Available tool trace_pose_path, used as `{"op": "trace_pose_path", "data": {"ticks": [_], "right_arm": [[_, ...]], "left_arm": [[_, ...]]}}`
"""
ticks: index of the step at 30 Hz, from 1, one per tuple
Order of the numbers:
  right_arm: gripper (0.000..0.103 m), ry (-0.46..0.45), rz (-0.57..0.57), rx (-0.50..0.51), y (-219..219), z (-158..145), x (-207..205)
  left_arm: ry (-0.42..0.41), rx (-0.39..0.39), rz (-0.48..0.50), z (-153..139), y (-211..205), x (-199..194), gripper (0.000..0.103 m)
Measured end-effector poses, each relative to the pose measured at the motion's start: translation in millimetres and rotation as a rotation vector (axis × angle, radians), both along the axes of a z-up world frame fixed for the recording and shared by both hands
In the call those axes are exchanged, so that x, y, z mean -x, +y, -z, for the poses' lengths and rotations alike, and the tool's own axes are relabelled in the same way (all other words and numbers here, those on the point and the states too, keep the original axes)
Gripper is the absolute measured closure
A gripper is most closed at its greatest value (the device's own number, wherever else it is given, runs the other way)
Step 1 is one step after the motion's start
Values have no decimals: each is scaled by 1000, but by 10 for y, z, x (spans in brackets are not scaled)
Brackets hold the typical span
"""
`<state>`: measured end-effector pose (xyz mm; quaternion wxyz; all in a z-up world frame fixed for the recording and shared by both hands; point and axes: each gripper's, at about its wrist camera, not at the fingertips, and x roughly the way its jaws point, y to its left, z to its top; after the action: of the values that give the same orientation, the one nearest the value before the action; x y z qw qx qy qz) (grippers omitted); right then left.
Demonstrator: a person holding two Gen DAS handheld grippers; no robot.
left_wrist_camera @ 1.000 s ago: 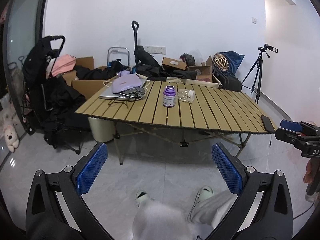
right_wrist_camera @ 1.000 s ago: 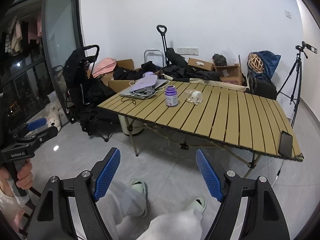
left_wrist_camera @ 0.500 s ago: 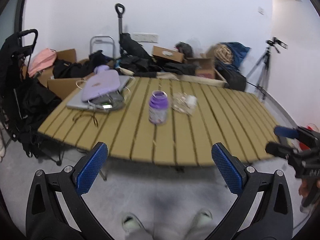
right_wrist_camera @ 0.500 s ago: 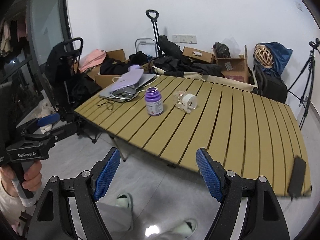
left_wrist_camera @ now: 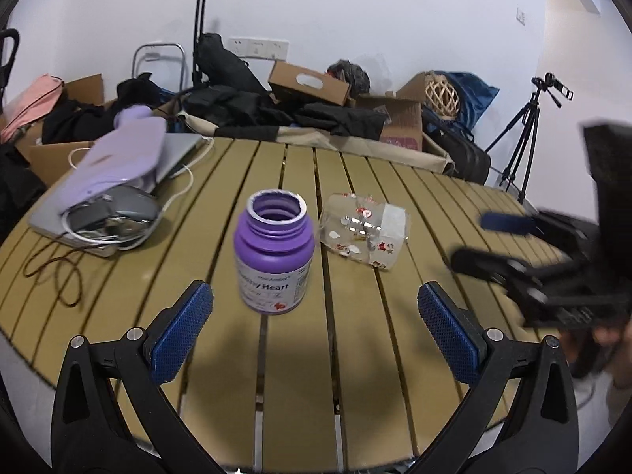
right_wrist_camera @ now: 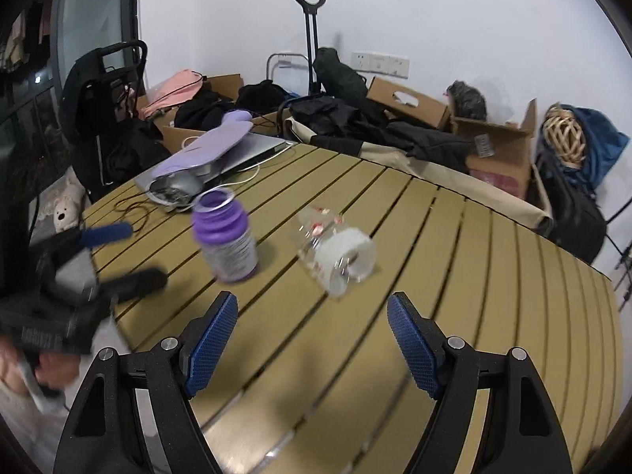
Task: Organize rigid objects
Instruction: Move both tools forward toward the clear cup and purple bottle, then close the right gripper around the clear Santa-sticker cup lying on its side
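Note:
A purple bottle [left_wrist_camera: 274,254] with no cap stands upright on the slatted wooden table [left_wrist_camera: 355,355]; it also shows in the right wrist view [right_wrist_camera: 227,237]. A clear glass jar [left_wrist_camera: 365,234] with red and white decorations lies on its side to the bottle's right, with its mouth toward the right gripper [right_wrist_camera: 335,251]. My left gripper [left_wrist_camera: 314,330] is open and empty, just short of the bottle. My right gripper [right_wrist_camera: 312,339] is open and empty, just short of the jar. Each gripper shows blurred in the other's view.
A laptop with a purple pouch [left_wrist_camera: 118,154], a mouse [left_wrist_camera: 126,209] and cables lie at the table's back left. Boxes, black clothes, a trolley [left_wrist_camera: 199,19] and a tripod [left_wrist_camera: 525,130] stand behind the table. A stroller [right_wrist_camera: 106,110] stands at the left.
Both grippers have moved forward from the floor area to over the table. The bottle and jar now sit close in front of them. Both stayed open.

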<state>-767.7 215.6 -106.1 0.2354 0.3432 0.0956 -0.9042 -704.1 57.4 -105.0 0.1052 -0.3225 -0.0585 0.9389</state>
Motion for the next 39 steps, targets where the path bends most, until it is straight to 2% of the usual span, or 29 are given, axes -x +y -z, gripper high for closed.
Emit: {"op": "trace_pose_path", "data": {"ticks": [2,7,10,14,18,21,25,29,32,35,36,39], "right_arm": [[20,-19,-15,-37,-89,111,292],[20,-99,-46,-39,-177,398,879],[20,-120,-63,-58,-243,559,1125],[19,-151,-74,-16,-228,658,1293],[19,-109,-96,-61,-240,610,1353],[19,-126,-96,-94,-254,636,1443],[19,-138,-115,-70,-222,629,1486],[19,-136,-150,-115,-329,691,1567],[19,-159,-159,-78,-357,733,1591],[23,-175,-170,-27,-321,746,1424],[33,-163,-171,-32,-306,737,1325],[33,-164,-203,-17,-230,722,932]], "left_arm": [[-16,0,19,53,26,74,0],[-17,2,61,141,40,219,0],[-53,-6,60,246,51,310,0],[-79,-9,71,313,70,356,0],[-78,-21,77,303,52,315,0],[-83,2,80,315,64,293,0],[-84,3,80,321,36,320,0],[-98,-44,75,322,-11,372,0],[-93,-39,70,324,-31,382,0],[-99,-56,61,330,-77,399,0],[-100,-64,59,328,-85,400,0],[-65,-62,85,290,-36,331,0]]}}
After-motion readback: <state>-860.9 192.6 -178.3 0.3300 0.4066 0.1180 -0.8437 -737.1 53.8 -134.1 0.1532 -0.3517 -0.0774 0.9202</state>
